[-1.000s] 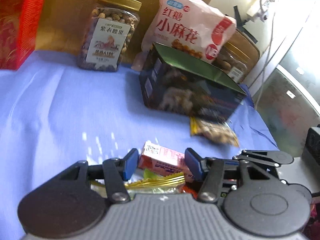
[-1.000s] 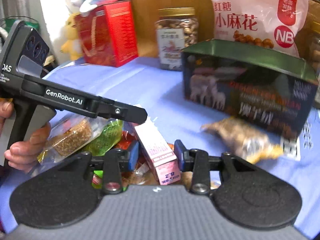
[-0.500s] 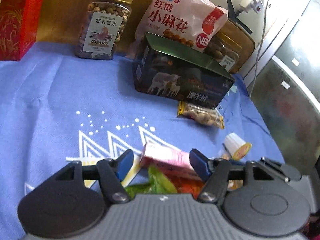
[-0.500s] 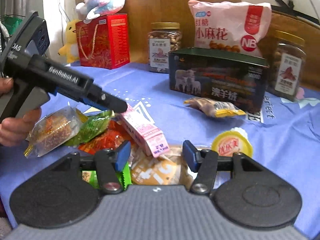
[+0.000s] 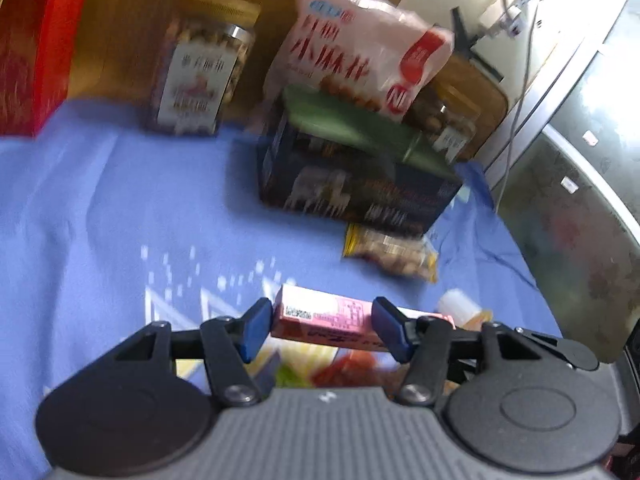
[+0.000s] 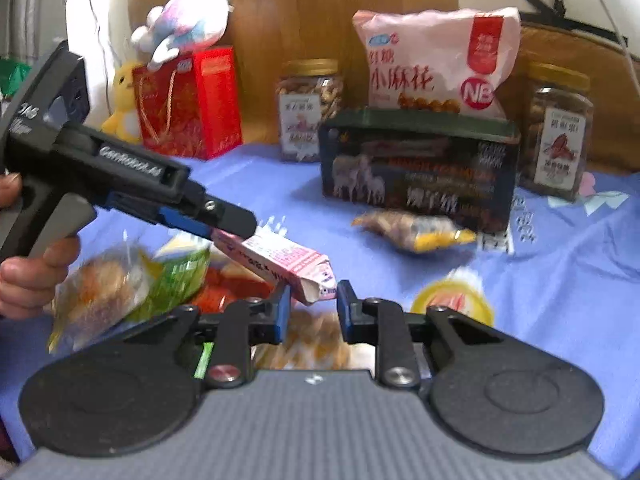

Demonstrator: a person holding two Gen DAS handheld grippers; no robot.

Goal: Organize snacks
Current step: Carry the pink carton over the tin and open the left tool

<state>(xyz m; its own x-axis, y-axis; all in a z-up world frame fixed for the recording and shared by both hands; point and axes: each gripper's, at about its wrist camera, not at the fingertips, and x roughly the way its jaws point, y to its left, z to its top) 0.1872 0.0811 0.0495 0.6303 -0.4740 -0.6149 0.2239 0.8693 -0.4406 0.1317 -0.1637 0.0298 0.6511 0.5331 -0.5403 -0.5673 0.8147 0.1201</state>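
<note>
My left gripper [image 5: 320,328] is shut on a pink carton [image 5: 324,318] and holds it, tilted, above a pile of loose snack packets [image 6: 132,284]. In the right wrist view the carton [image 6: 280,260] hangs from the left gripper's fingers [image 6: 224,216]. My right gripper [image 6: 310,312] is open, just below the carton's free end, with nothing between its pads. A yellow nut packet [image 6: 412,228] and a round yellow-lidded cup [image 6: 452,300] lie on the blue cloth [image 5: 120,208].
A dark box with a green lid [image 6: 416,168] stands mid-table, a pink snack bag [image 6: 436,60] behind it. Nut jars [image 6: 310,108] [image 6: 556,132], a red gift bag [image 6: 188,100] and plush toys [image 6: 184,24] line the wooden back wall.
The left gripper has closed on the pink carton and lifted it off the pile. The right gripper has narrowed a little and sits under the carton's end.
</note>
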